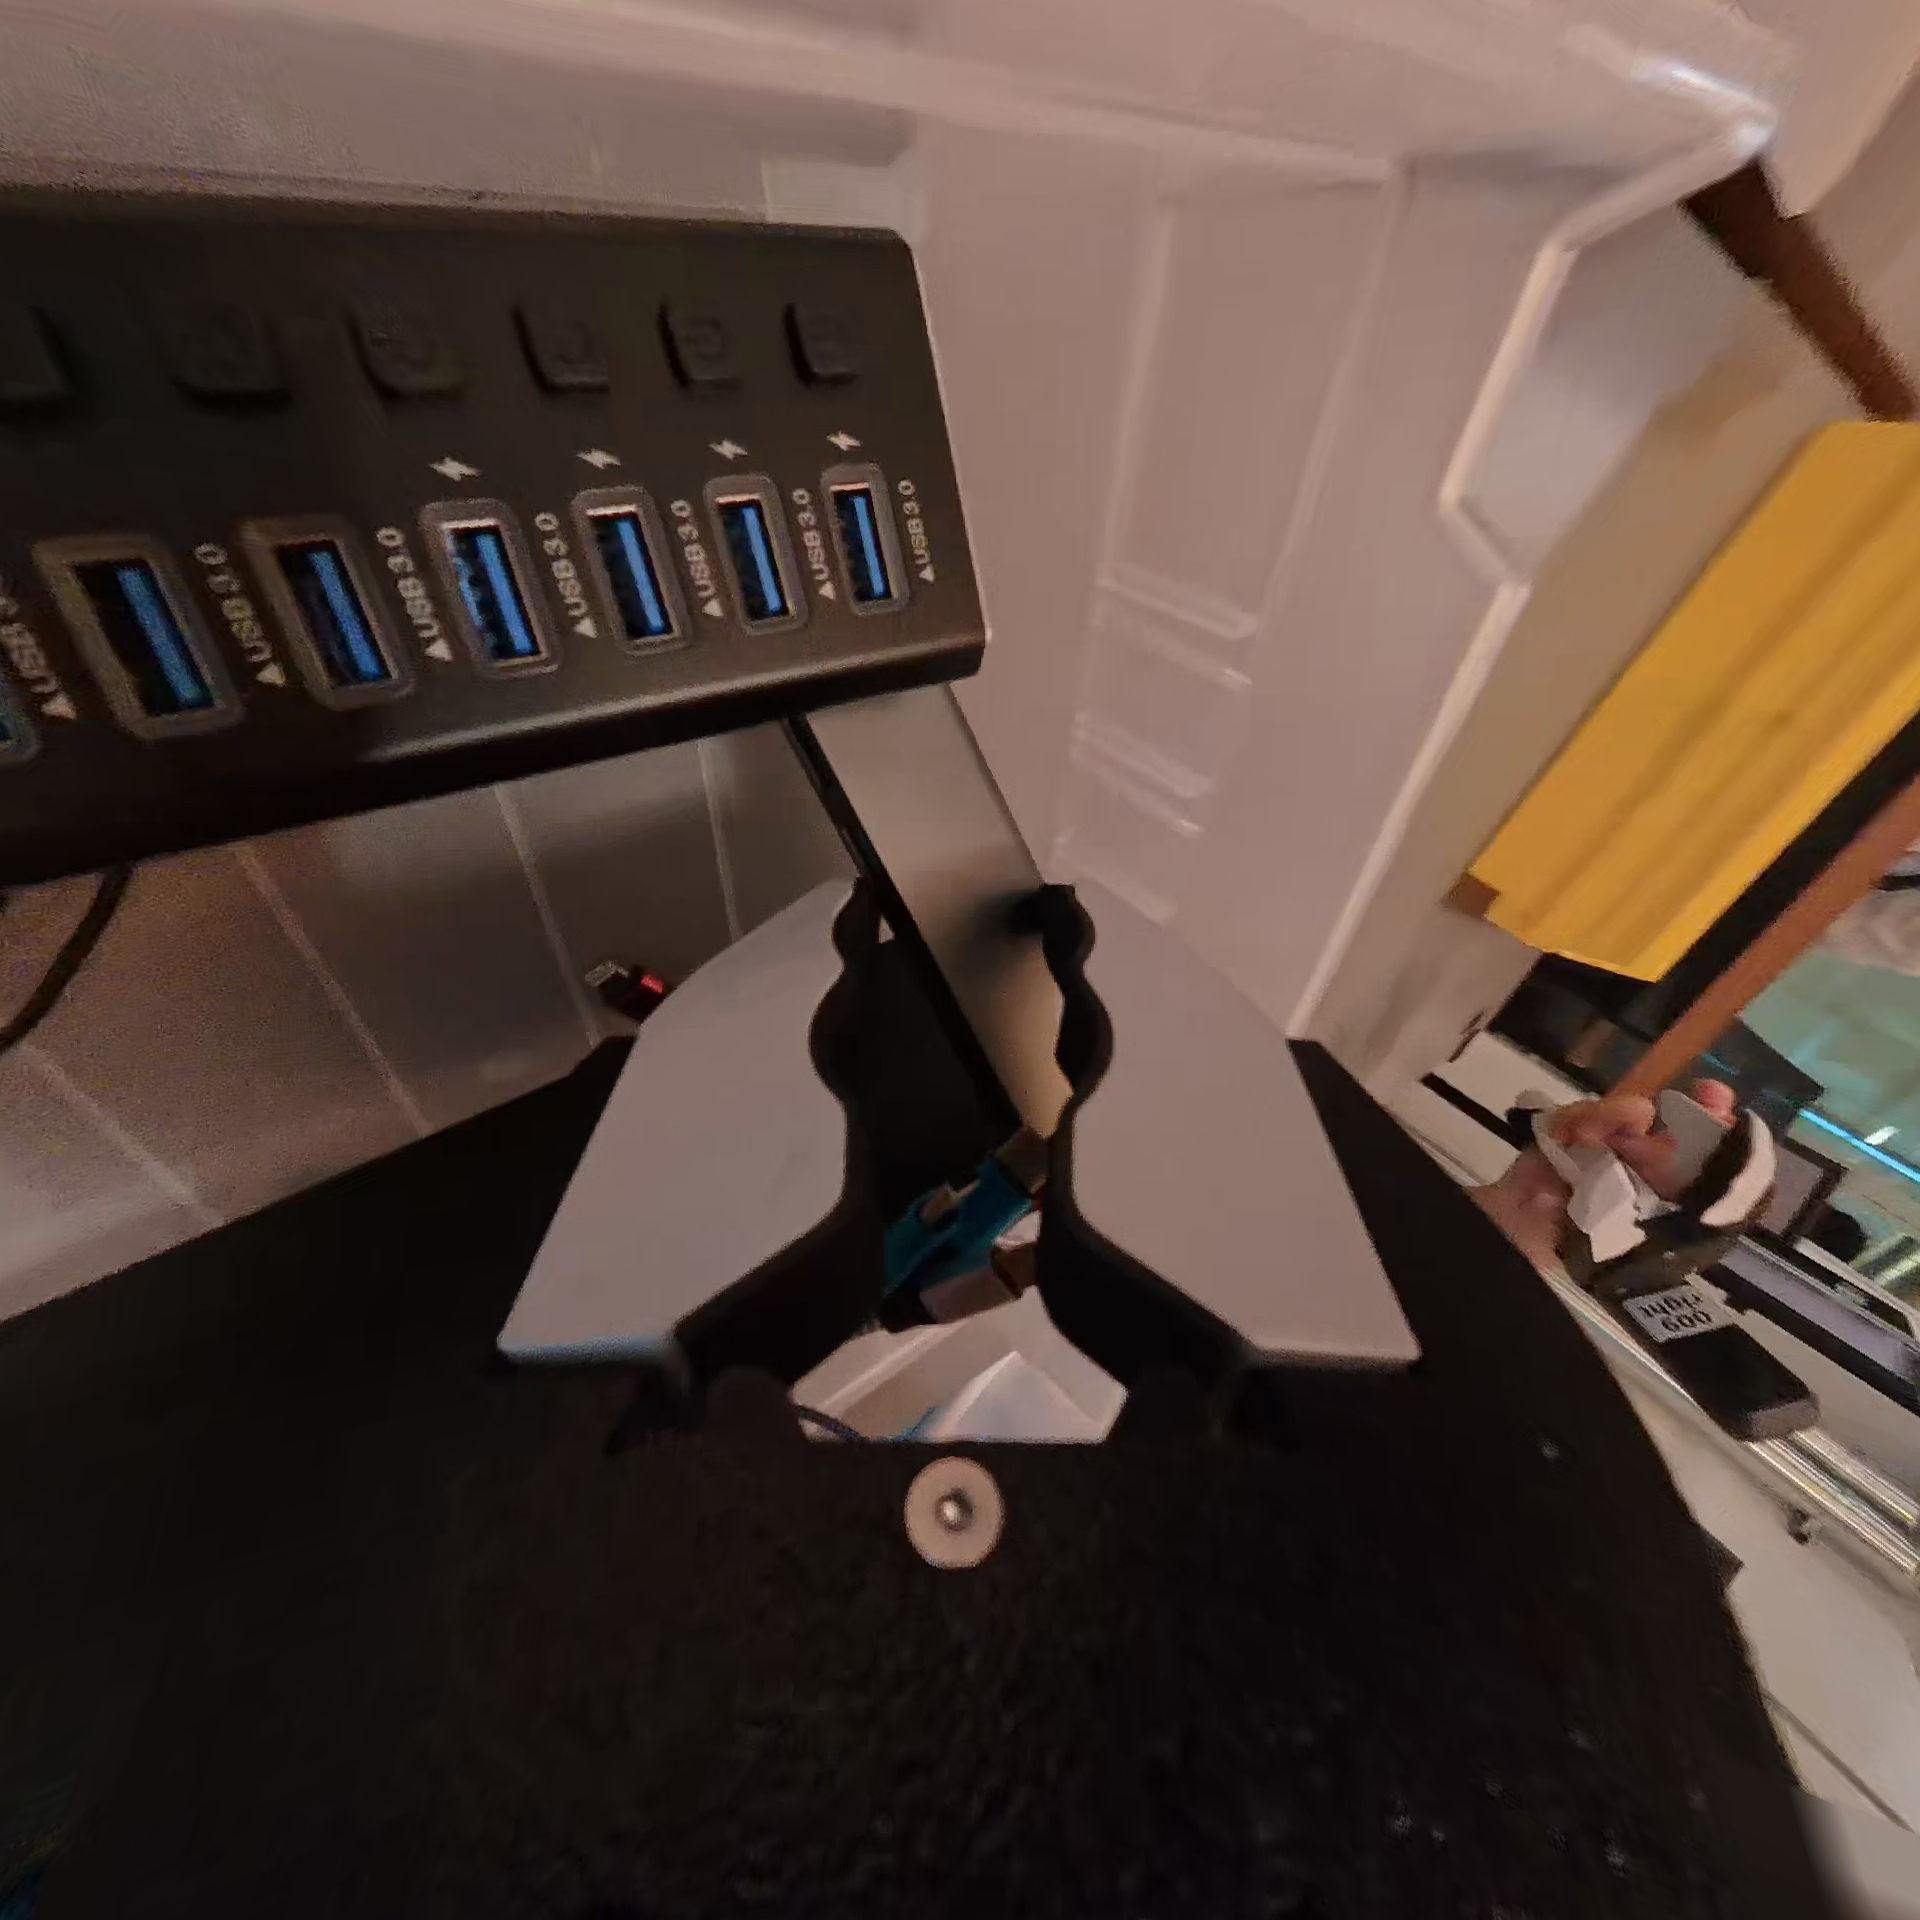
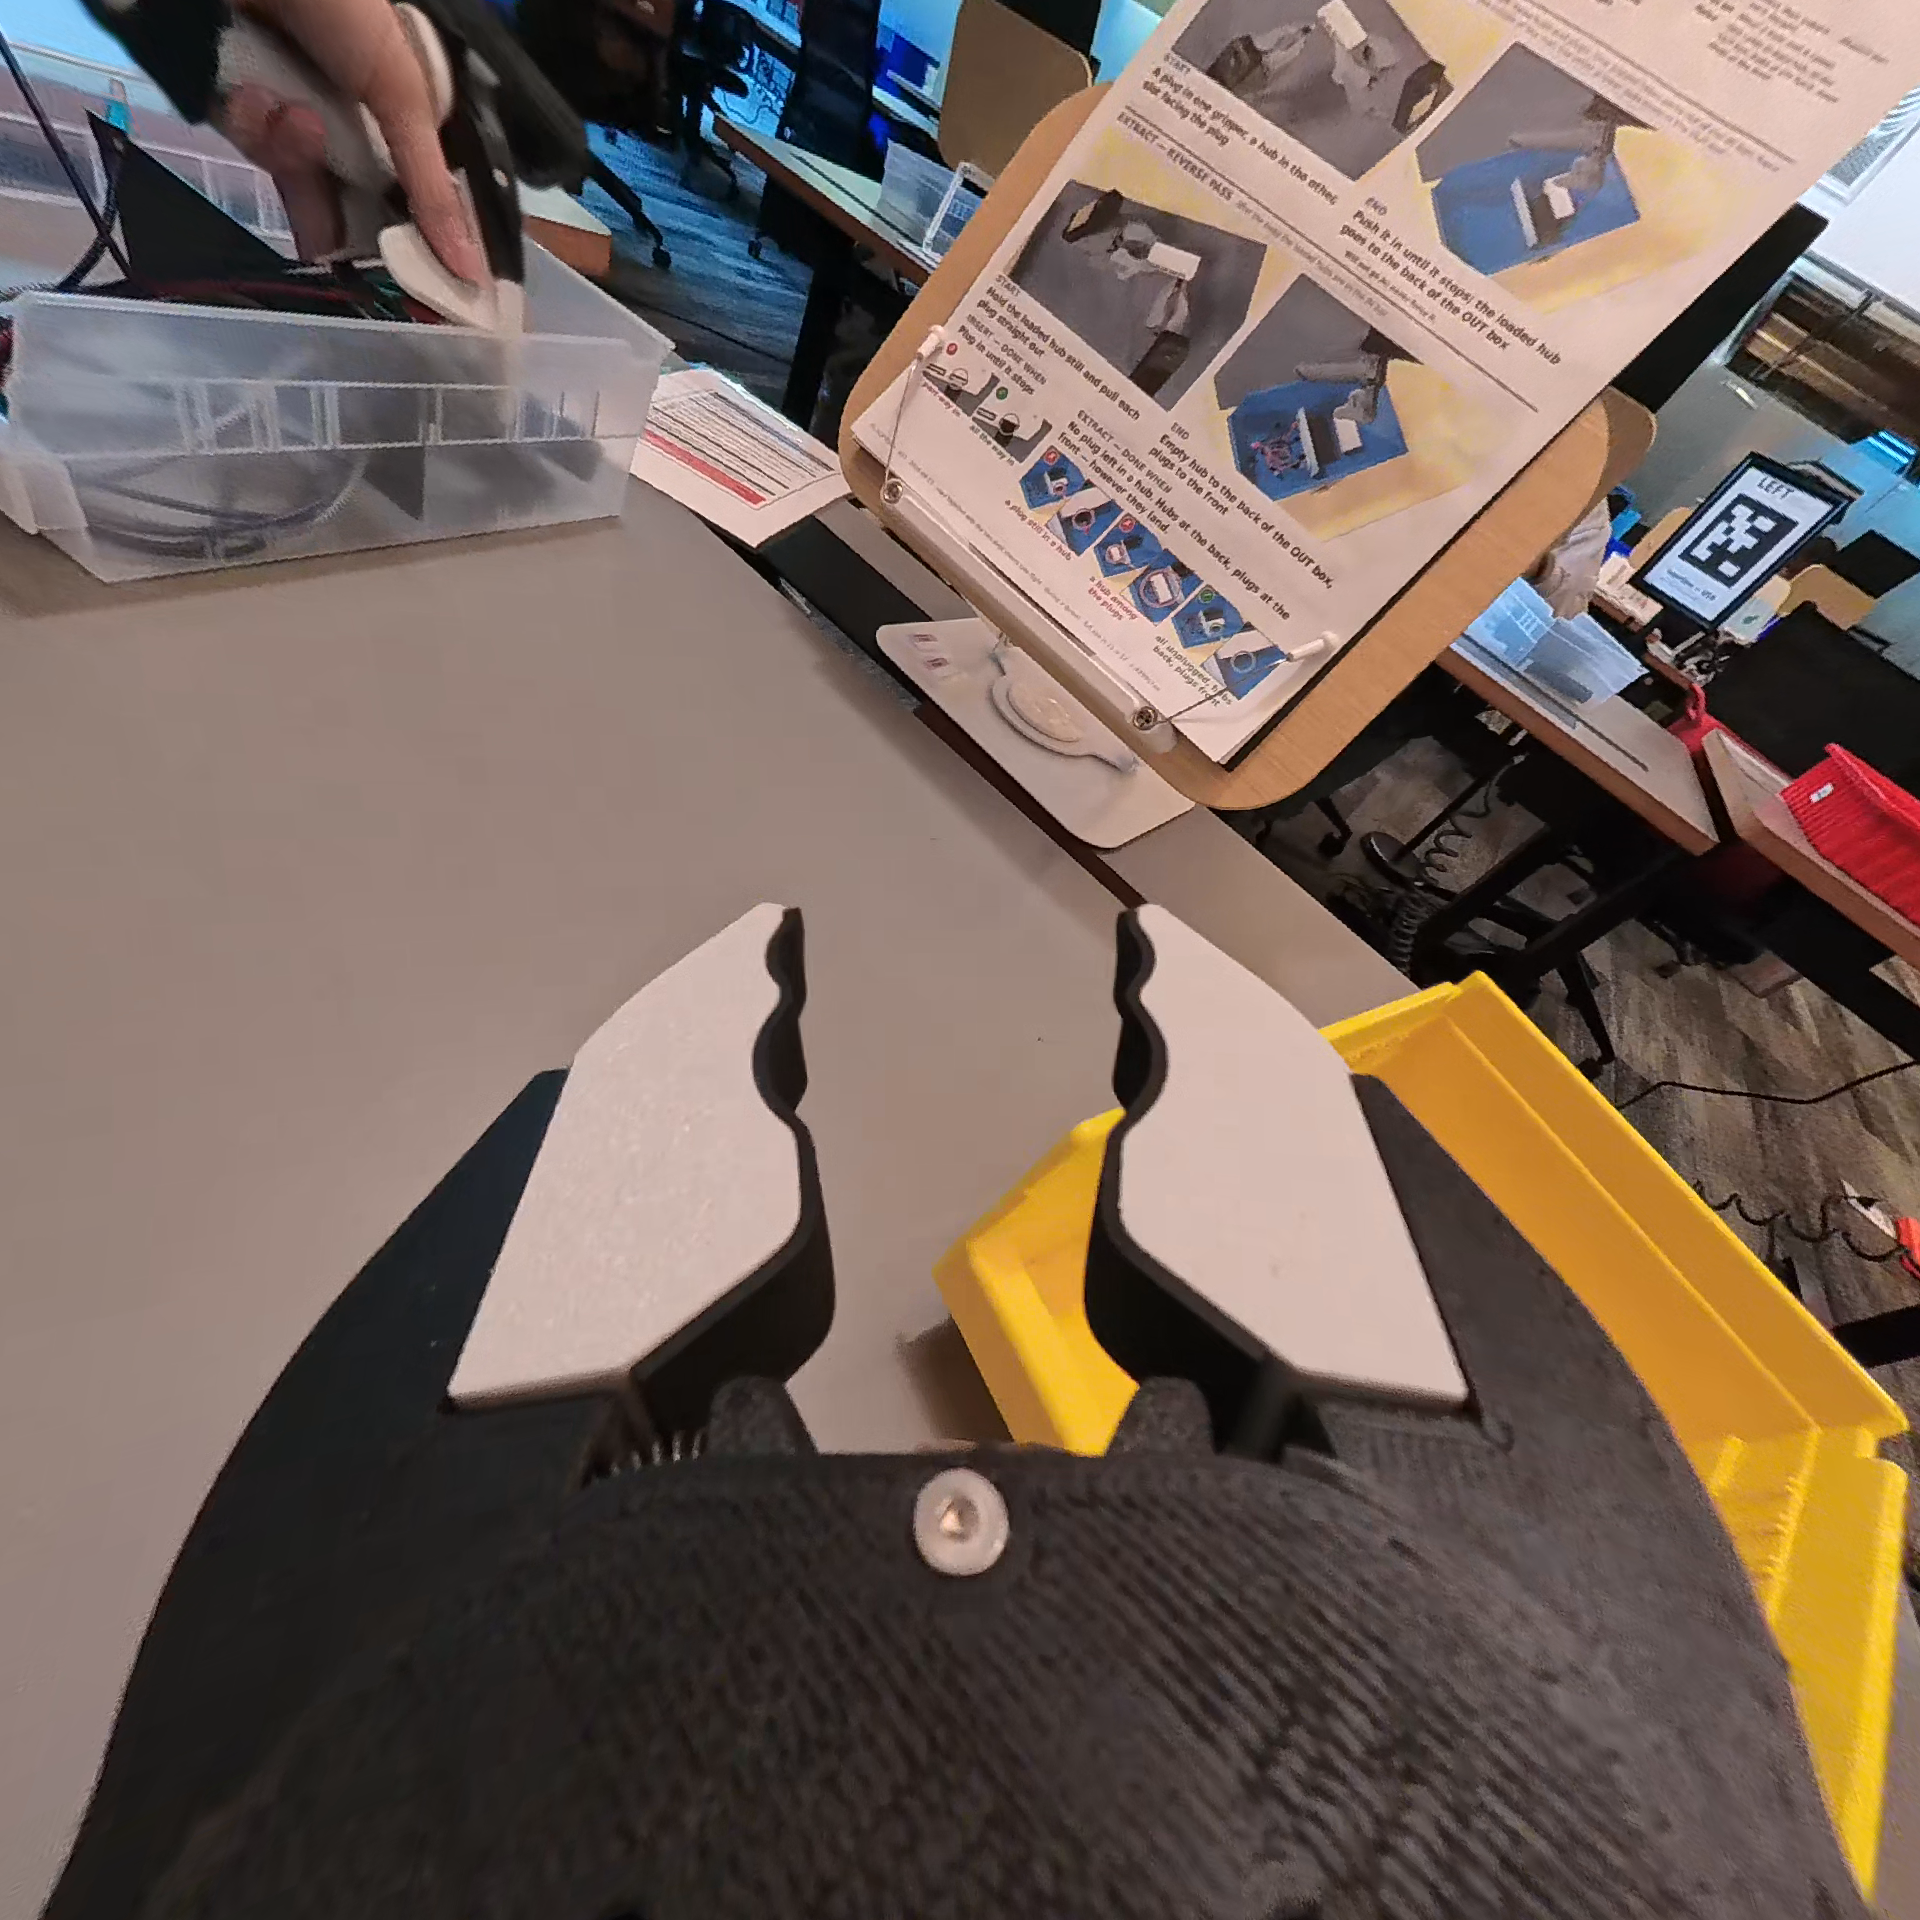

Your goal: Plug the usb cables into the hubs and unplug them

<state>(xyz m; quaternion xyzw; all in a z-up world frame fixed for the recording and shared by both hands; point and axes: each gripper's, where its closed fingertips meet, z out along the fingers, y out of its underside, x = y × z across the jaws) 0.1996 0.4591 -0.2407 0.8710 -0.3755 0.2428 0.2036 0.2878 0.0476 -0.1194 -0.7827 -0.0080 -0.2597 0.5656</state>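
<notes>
Your left gripper [image 1: 961,914] is clamped on the grey stand [image 1: 935,831] of a black USB hub [image 1: 447,499], whose row of blue ports faces the camera; a blue-and-metal plug [image 1: 961,1226], probably a USB cable end, sits deeper between the fingers. Your right gripper [image 2: 961,935] hangs spread apart and empty over the grey table [image 2: 312,831], beside a yellow bin [image 2: 1558,1195]. A clear tray [image 2: 312,436] of cables lies farther off.
</notes>
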